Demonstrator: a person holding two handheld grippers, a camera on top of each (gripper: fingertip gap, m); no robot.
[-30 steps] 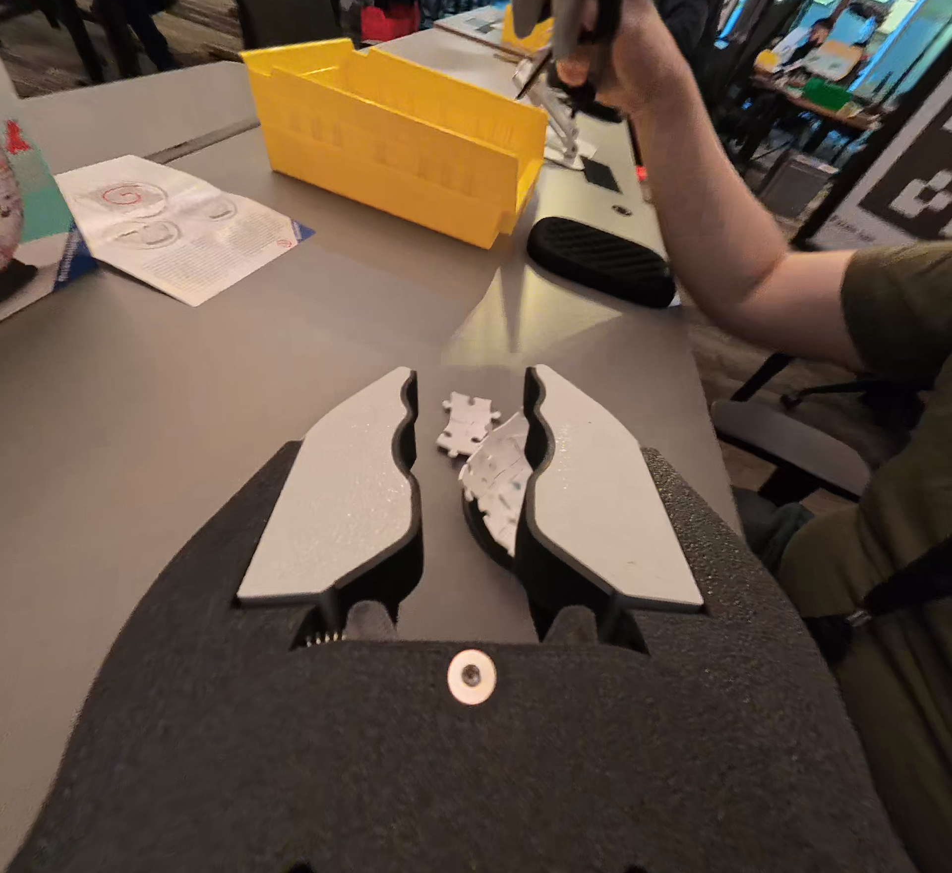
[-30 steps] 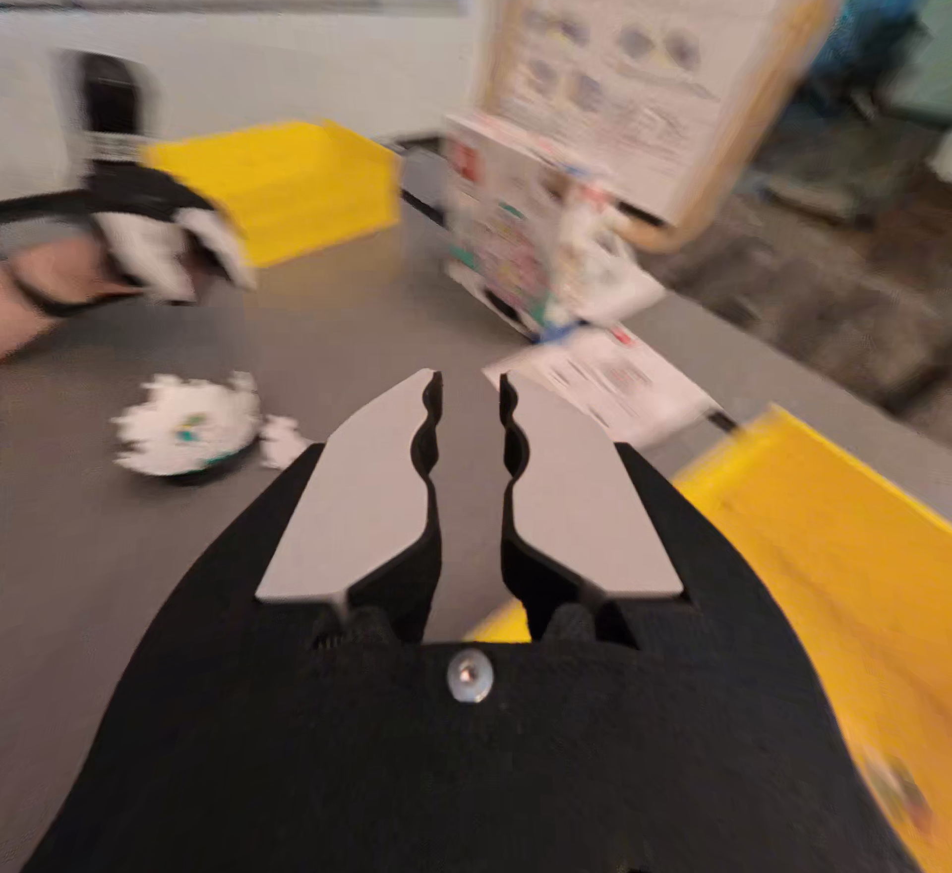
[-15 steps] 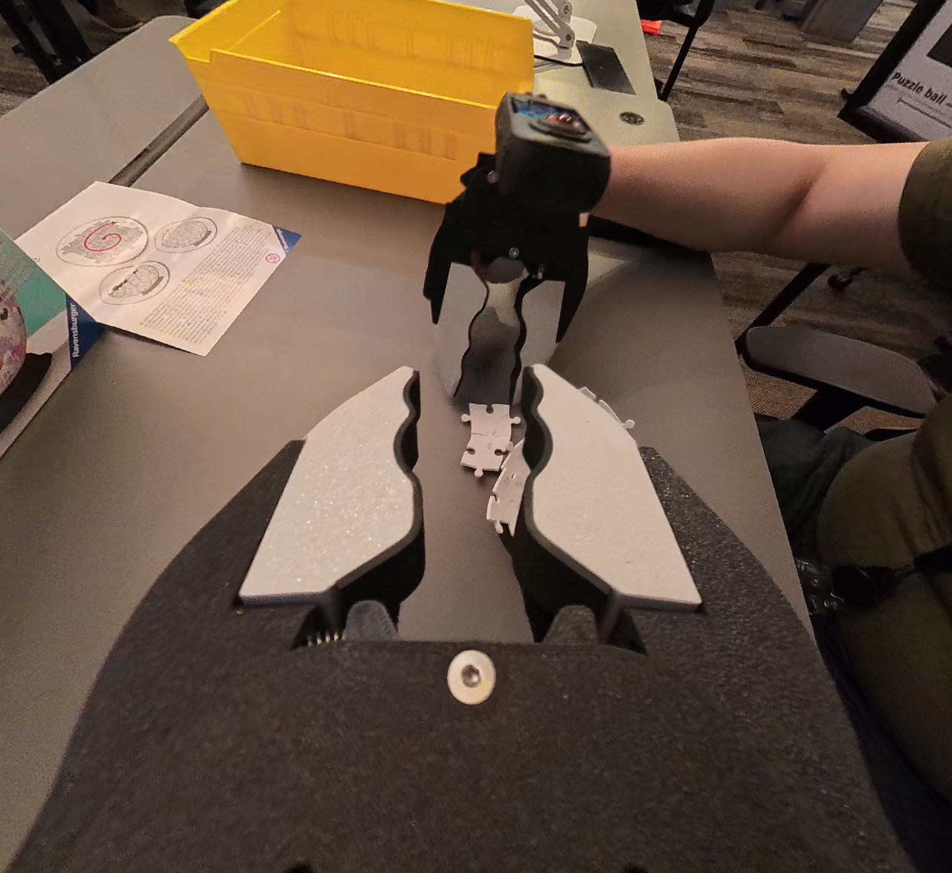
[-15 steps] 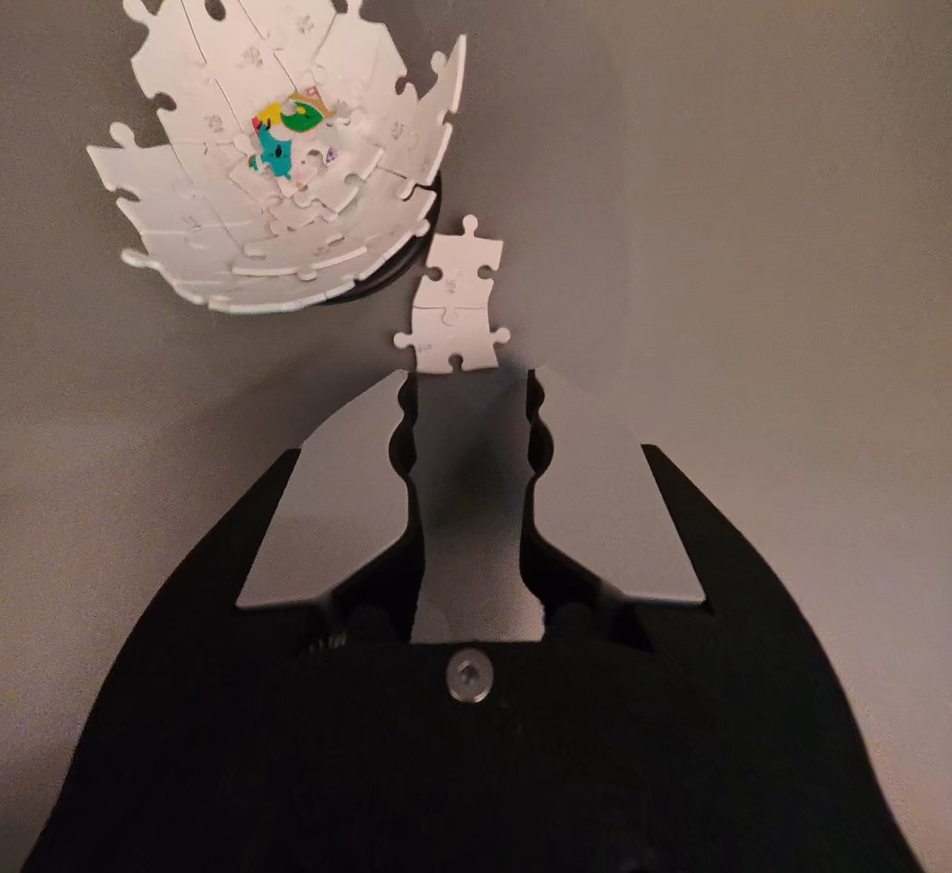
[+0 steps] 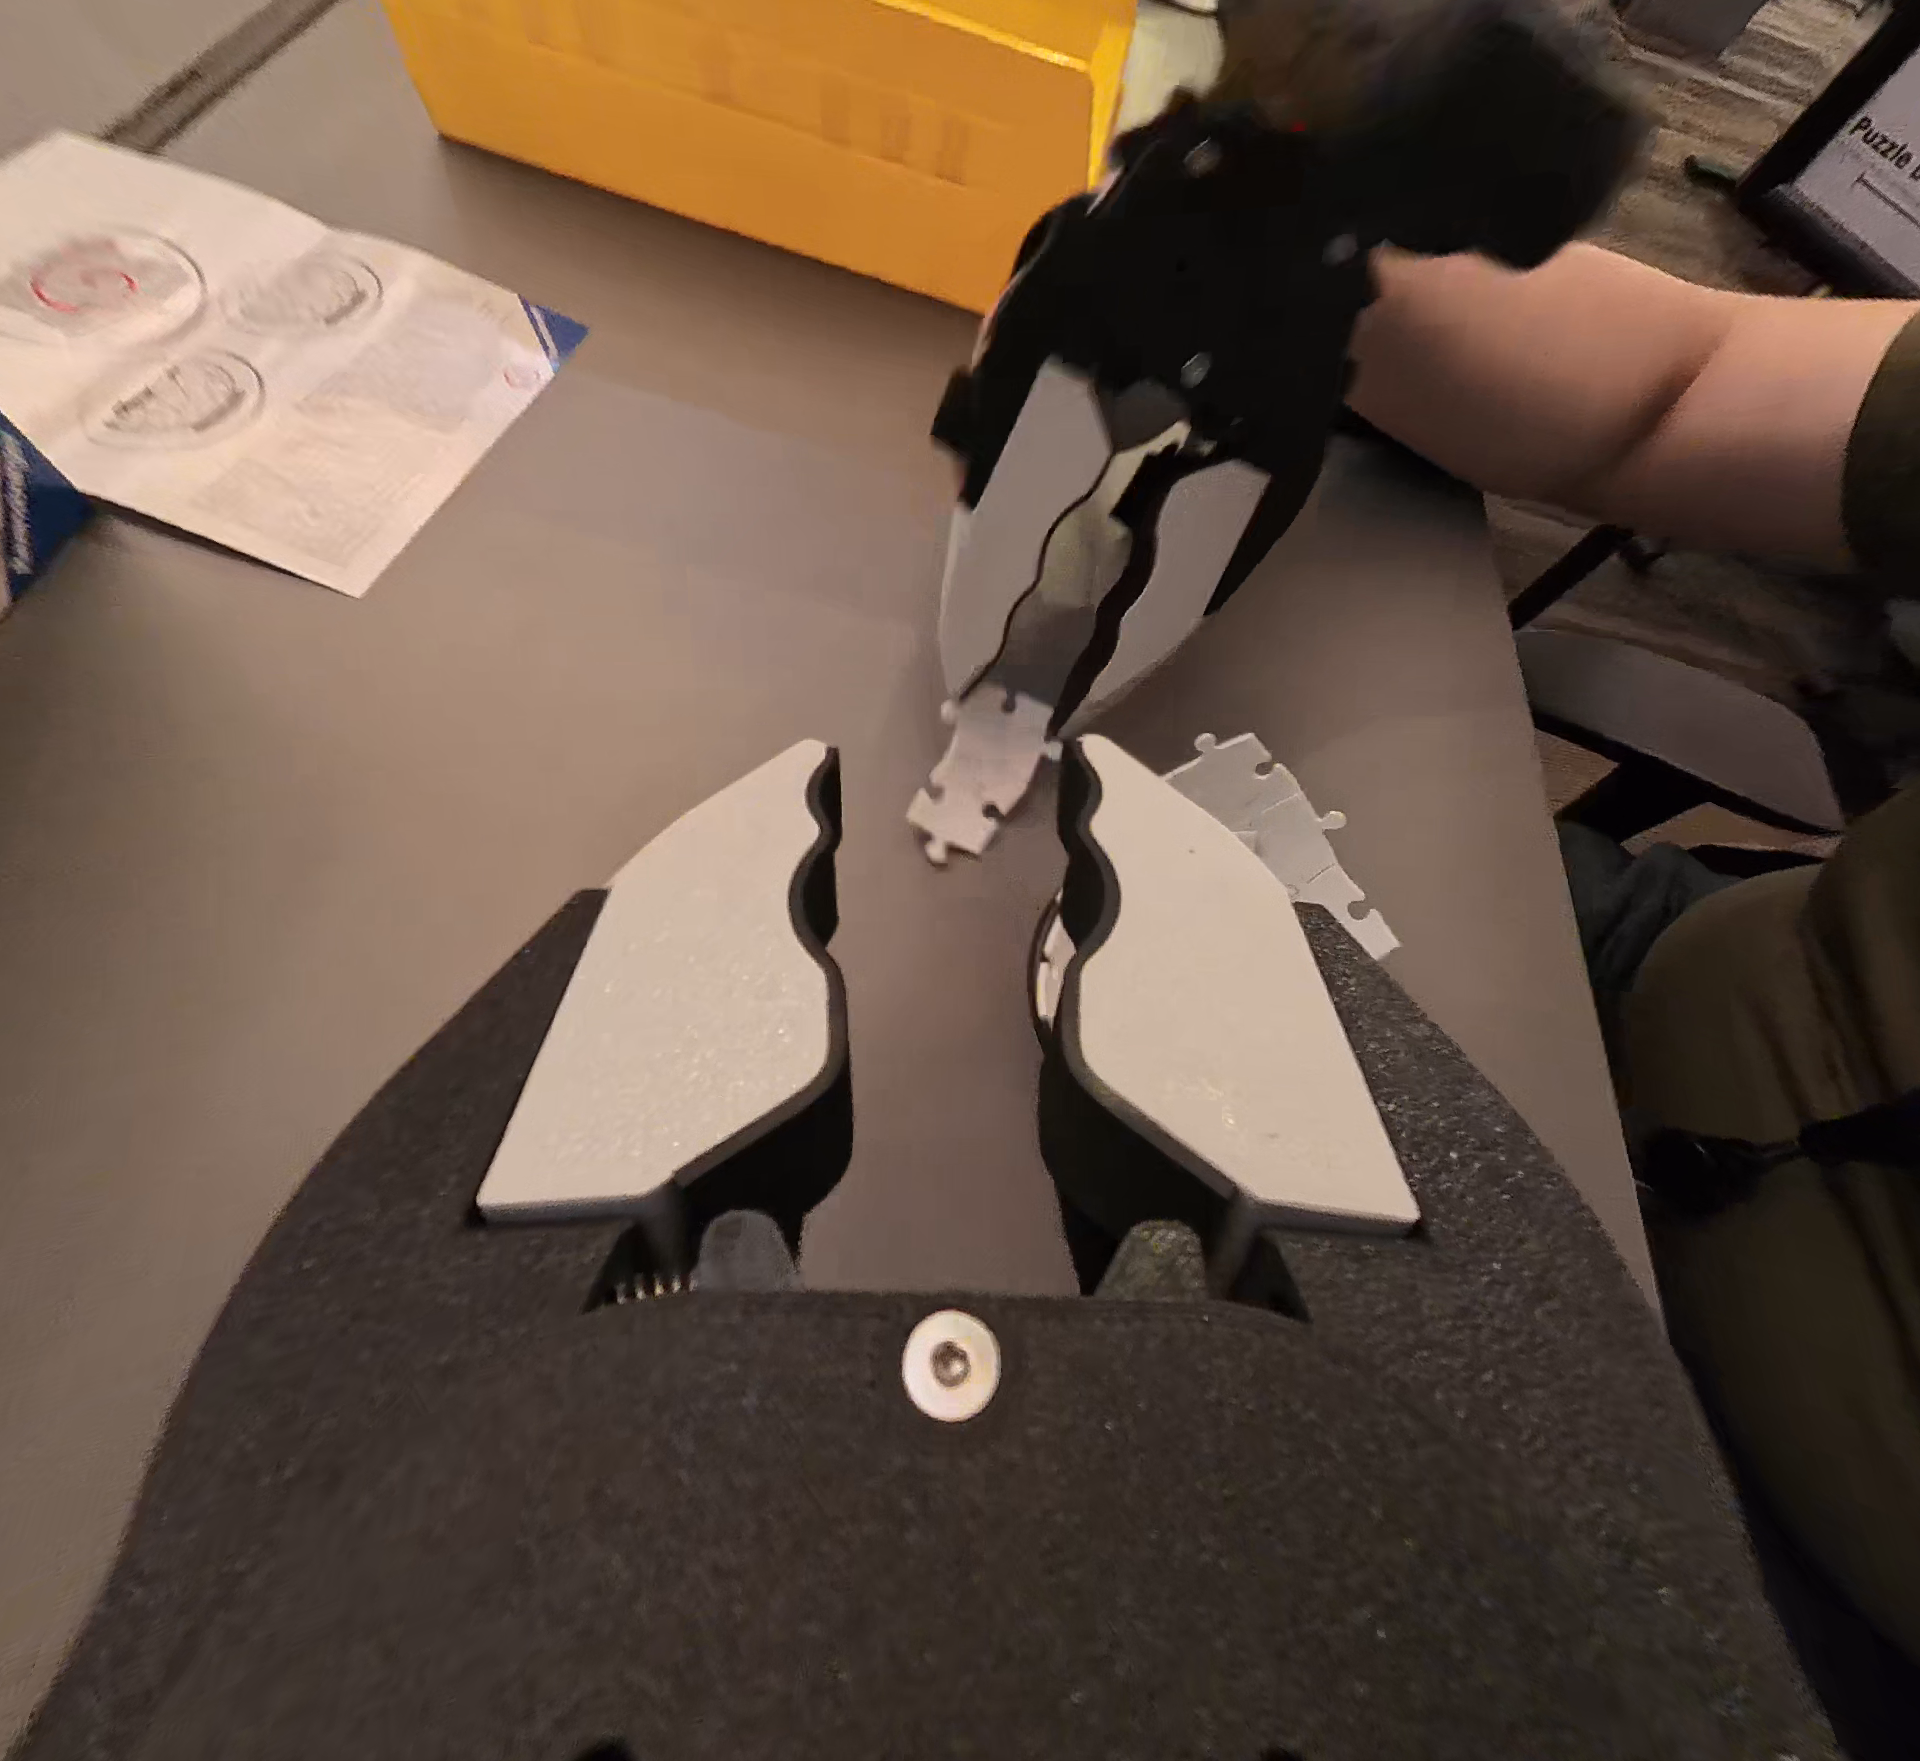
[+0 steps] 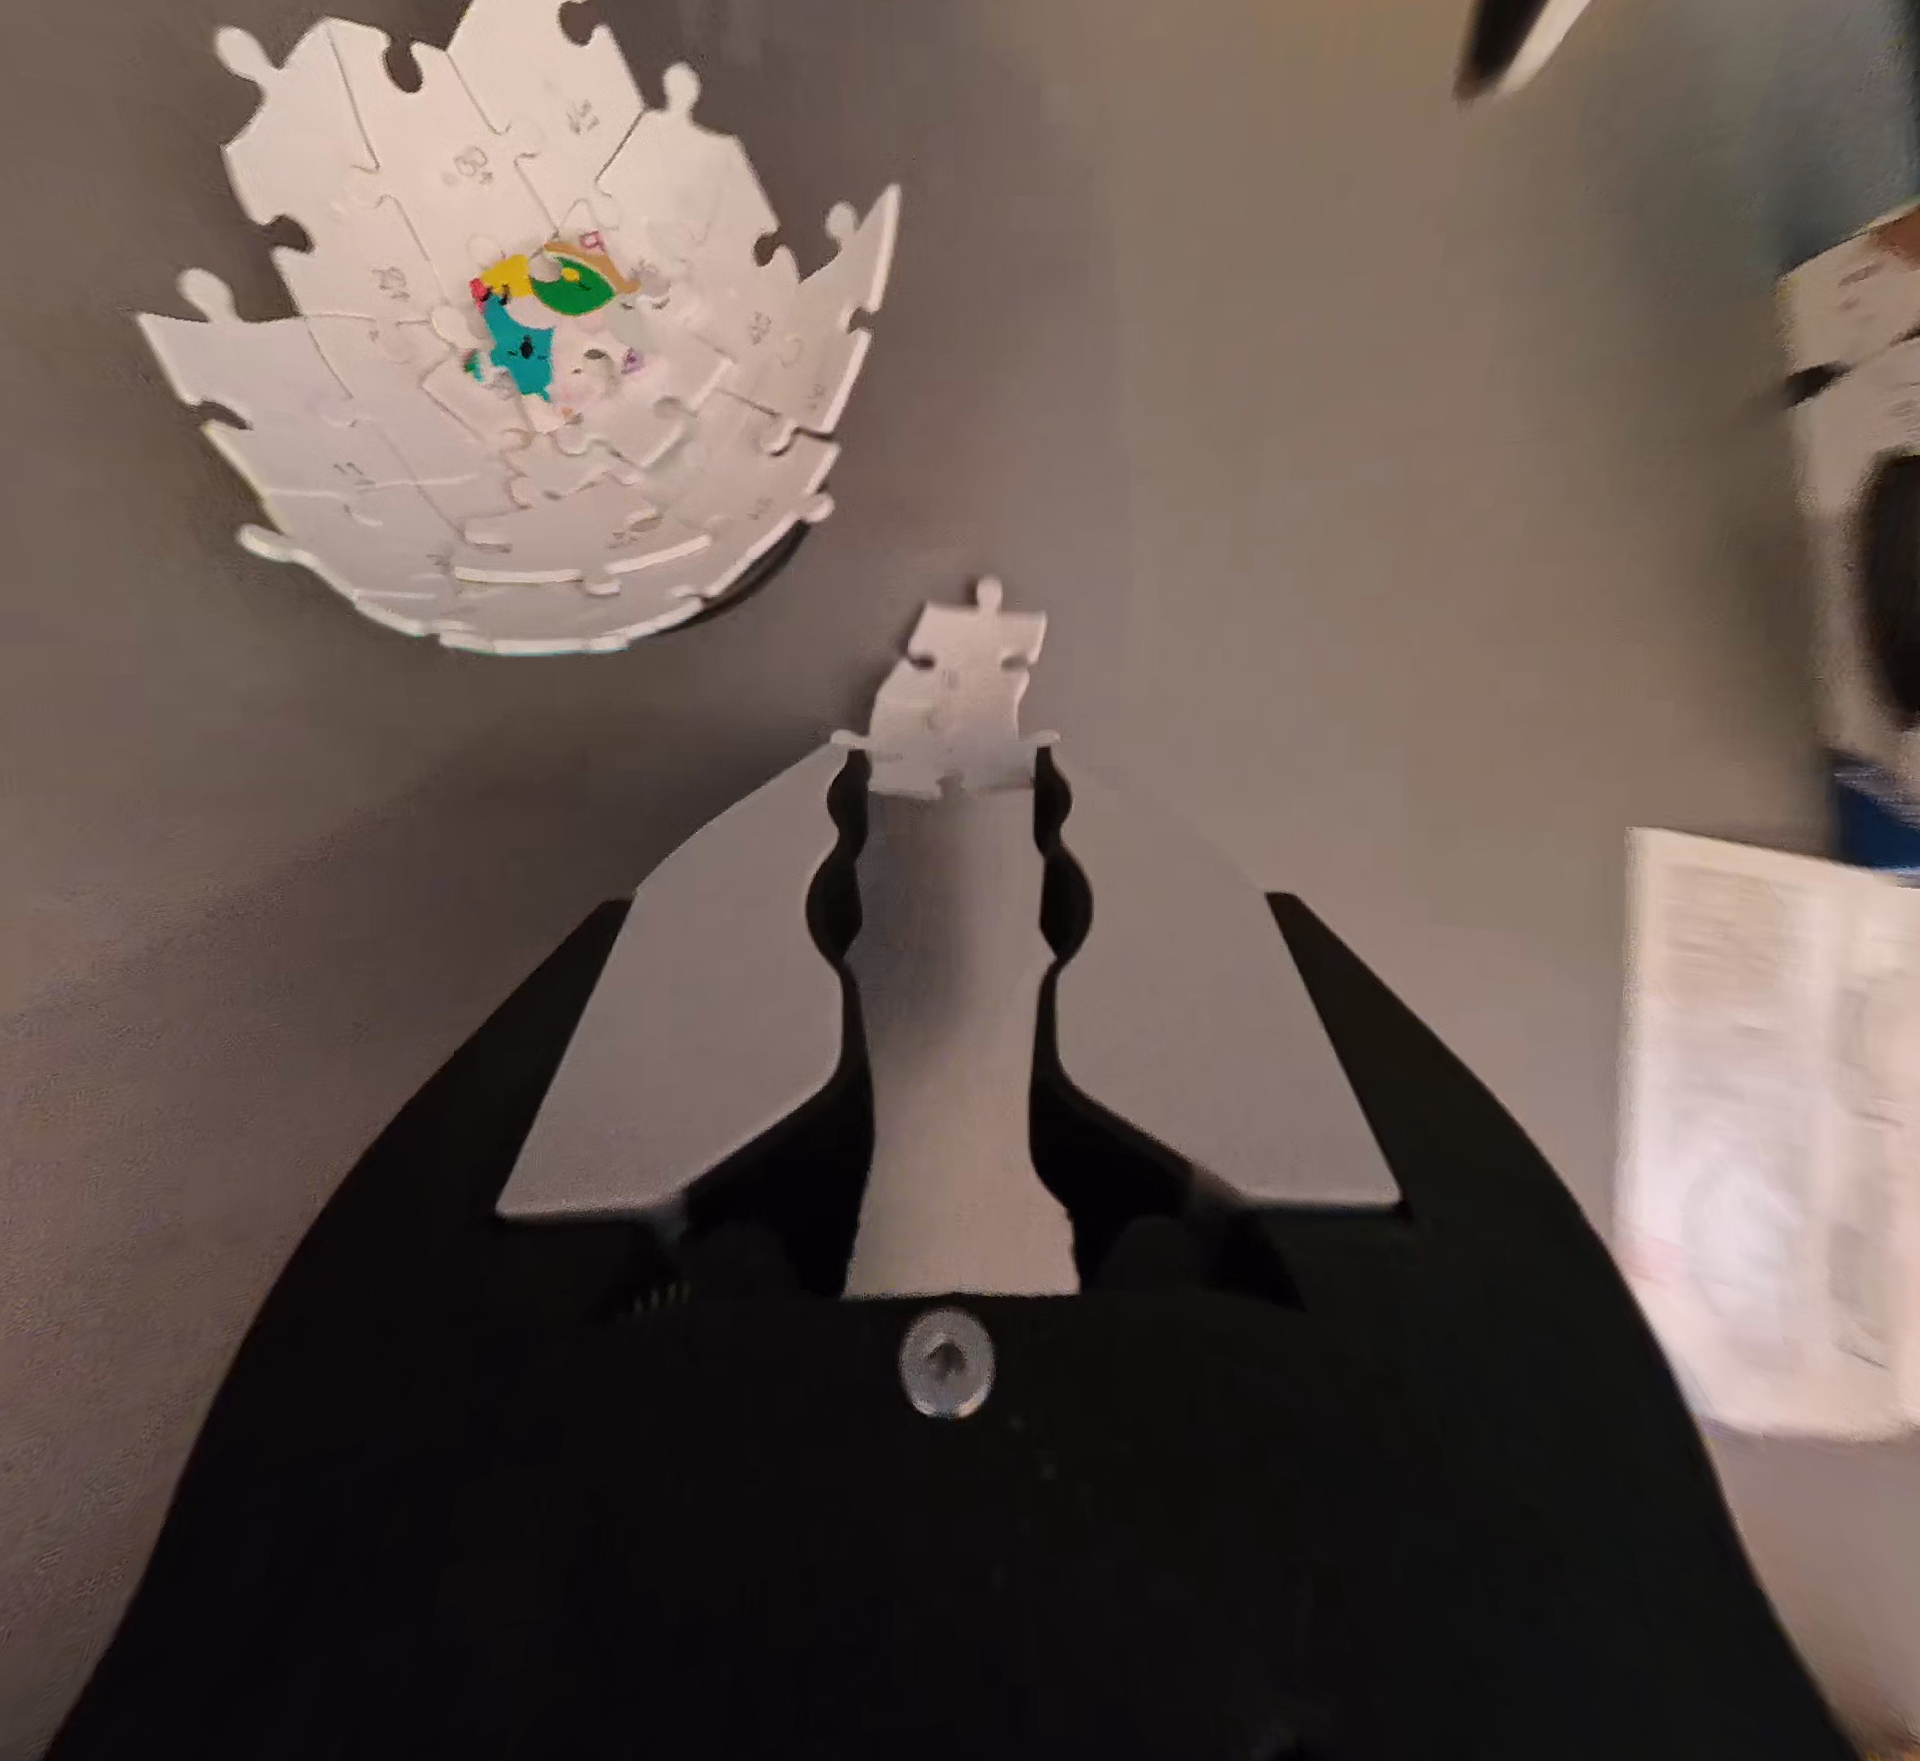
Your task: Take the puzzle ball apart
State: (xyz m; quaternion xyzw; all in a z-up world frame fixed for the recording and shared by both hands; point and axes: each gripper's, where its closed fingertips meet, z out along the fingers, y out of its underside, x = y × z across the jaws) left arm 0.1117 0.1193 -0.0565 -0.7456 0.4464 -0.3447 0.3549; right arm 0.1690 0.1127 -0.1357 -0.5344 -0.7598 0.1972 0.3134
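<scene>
Since half a second ago the right gripper (image 6: 948,755) is reaching lower and closer to the loose strip (image 6: 961,703) of two joined pieces; its fingers (image 6: 727,963) are now standing at both sides of the strip's near end, where before they were stopping short of it. In the left wrist view the same gripper (image 5: 1023,719) is coming down steeply from the upper right of the frame, with its tips on the far end of the strip (image 5: 977,781). The fingers are parted about as wide as the strip, and I cannot tell if they are already pinching it or only framing it.

The strip is lying flat on the worktop (image 6: 1351,464), and its long axis is running straight away from the right gripper, toward the top of the frame. So the closing direction is going across the short width, which I judge suitable for a pinch.

The left gripper (image 5: 945,864) is hovering with its fingers wide apart and empty, just before the strip's other end. The ball's remaining bowl (image 6: 520,340) is resting in the upper left of the right wrist view, apart from the strip. In the left wrist view it (image 5: 1278,818) is showing only behind the right finger.
</scene>
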